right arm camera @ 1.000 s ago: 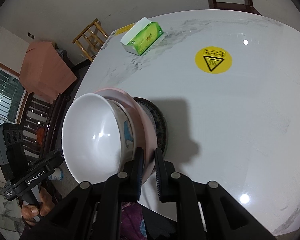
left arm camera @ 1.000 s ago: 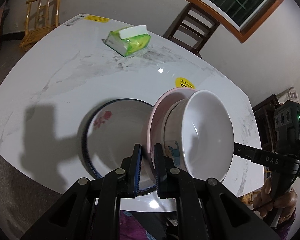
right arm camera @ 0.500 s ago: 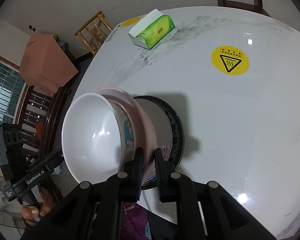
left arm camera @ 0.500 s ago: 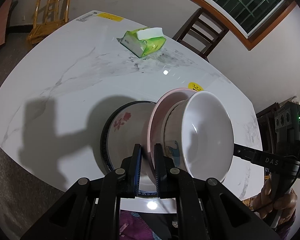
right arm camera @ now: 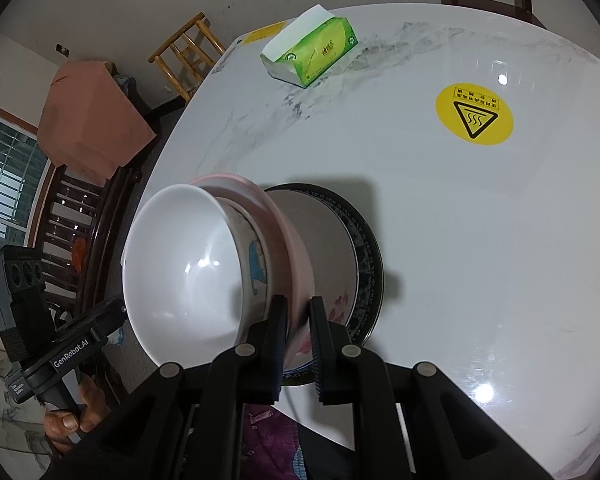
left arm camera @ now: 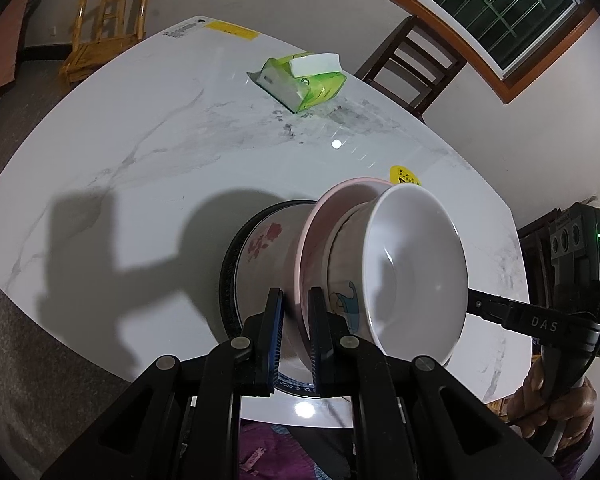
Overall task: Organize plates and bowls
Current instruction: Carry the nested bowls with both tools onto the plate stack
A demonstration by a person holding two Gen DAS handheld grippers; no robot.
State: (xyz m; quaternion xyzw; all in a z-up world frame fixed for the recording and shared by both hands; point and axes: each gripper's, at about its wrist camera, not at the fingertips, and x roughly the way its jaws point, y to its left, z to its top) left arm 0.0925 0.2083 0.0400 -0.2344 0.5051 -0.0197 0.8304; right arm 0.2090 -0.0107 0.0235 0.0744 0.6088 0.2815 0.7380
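The pink plate [left arm camera: 320, 236], with two bowls [left arm camera: 416, 272] on it, is pinched at its edges by the left tool [left arm camera: 294, 320] and right tool [right arm camera: 298, 324], above the flowered plate [left arm camera: 260, 248] on the desk [left arm camera: 140, 152]; if tipped, the bowls could slide off and break.

Both wrist cameras look down from close above the table's [left arm camera: 148, 152] near edge — from opposite sides, sharing the stacked bowls [left arm camera: 414, 272] and the far-edge tissue box [right arm camera: 312, 54].
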